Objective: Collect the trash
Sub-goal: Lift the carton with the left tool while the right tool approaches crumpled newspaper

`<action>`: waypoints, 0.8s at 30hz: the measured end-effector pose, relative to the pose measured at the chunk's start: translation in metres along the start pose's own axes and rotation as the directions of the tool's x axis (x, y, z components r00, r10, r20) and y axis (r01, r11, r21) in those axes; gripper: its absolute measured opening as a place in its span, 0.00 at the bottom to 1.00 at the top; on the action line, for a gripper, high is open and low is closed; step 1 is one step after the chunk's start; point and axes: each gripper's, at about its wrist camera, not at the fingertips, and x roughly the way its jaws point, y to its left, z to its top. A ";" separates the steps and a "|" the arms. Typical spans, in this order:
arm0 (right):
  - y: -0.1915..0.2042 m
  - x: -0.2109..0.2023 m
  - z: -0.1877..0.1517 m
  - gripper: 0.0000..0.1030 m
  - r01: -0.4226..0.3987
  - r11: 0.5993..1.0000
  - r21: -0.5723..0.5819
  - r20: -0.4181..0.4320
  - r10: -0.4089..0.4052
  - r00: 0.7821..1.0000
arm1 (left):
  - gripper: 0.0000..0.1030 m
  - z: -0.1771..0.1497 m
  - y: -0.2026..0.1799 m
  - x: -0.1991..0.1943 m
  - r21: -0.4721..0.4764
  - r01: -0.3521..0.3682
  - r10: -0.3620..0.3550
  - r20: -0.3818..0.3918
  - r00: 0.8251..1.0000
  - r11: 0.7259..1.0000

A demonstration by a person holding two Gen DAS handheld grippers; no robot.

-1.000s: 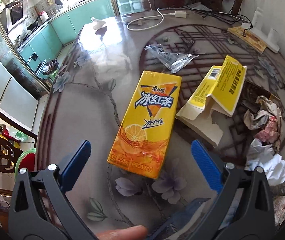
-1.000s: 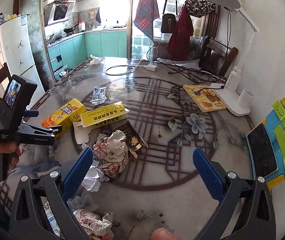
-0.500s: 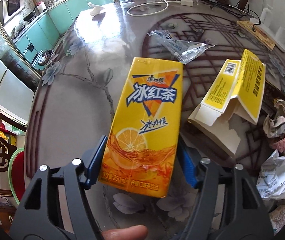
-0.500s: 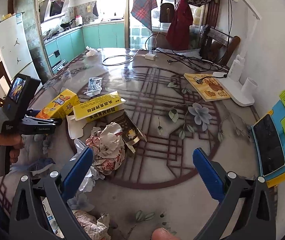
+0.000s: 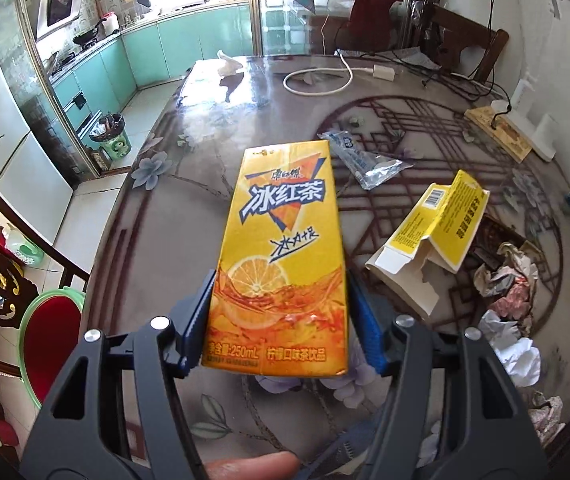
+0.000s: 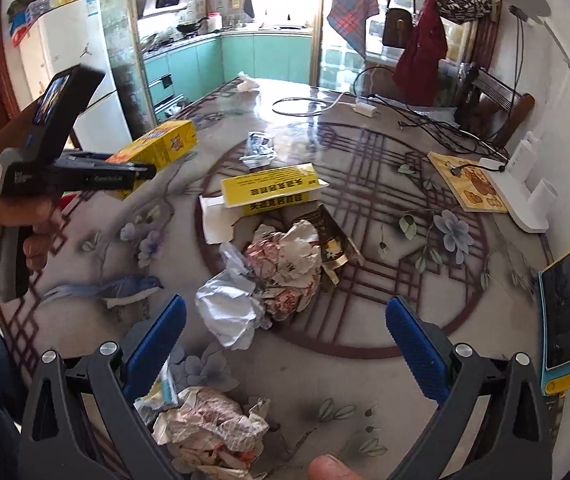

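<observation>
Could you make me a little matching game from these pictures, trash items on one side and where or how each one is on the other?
Things:
1. iced tea carton
2. torn yellow box
3. clear plastic wrapper
4. crumpled white paper

States:
A. lying flat on the table, far side of the carton
B. held off the table in the left gripper
C. balled up just ahead of the open right gripper
D. lying open, flaps spread

Pairs: 1-B, 2-D, 3-A, 4-C
</observation>
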 end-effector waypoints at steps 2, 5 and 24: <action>0.012 0.001 -0.013 0.94 -0.045 0.997 -0.066 -0.040 0.042 0.998 | 0.59 -0.003 0.001 -0.015 -0.005 0.015 -0.015 0.025 1.000 1.000; 0.031 0.000 -0.036 0.94 -0.068 0.978 -0.195 -0.085 0.052 0.995 | 0.59 -0.009 0.004 -0.039 -0.015 0.038 -0.037 0.058 0.998 0.999; 0.043 0.044 -0.080 0.92 -0.115 0.962 -0.246 -0.221 0.060 0.973 | 0.59 -0.030 0.023 -0.088 -0.063 0.053 -0.045 0.127 0.991 0.997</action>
